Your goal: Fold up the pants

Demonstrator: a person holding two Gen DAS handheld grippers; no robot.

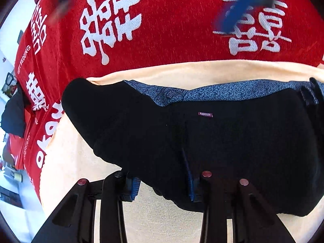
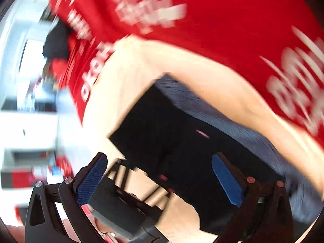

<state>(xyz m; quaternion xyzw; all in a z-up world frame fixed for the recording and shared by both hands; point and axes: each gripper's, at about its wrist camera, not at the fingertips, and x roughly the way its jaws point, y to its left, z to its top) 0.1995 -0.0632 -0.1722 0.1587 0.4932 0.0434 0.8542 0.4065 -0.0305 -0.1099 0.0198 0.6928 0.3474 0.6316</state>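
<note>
The black pants [image 1: 202, 137] lie folded on a cream cloth [image 1: 66, 162], with a small purple "FASHION" label [image 1: 205, 114] and blue patterned lining at the far edge. My left gripper [image 1: 164, 186] stands open at the near edge of the pants, with fabric draped between its blue pads [image 1: 134, 186]. In the blurred right wrist view the pants [image 2: 172, 129] lie ahead. My right gripper [image 2: 160, 180] is open and empty above them, its blue pads [image 2: 92, 179] wide apart. It also shows blurred at the top of the left wrist view [image 1: 241, 6].
A red cloth with white characters [image 1: 162, 30] covers the surface beyond the cream cloth. A dark garment [image 1: 14, 117] lies at the far left. White furniture and clutter [image 2: 30, 105] stand to the left.
</note>
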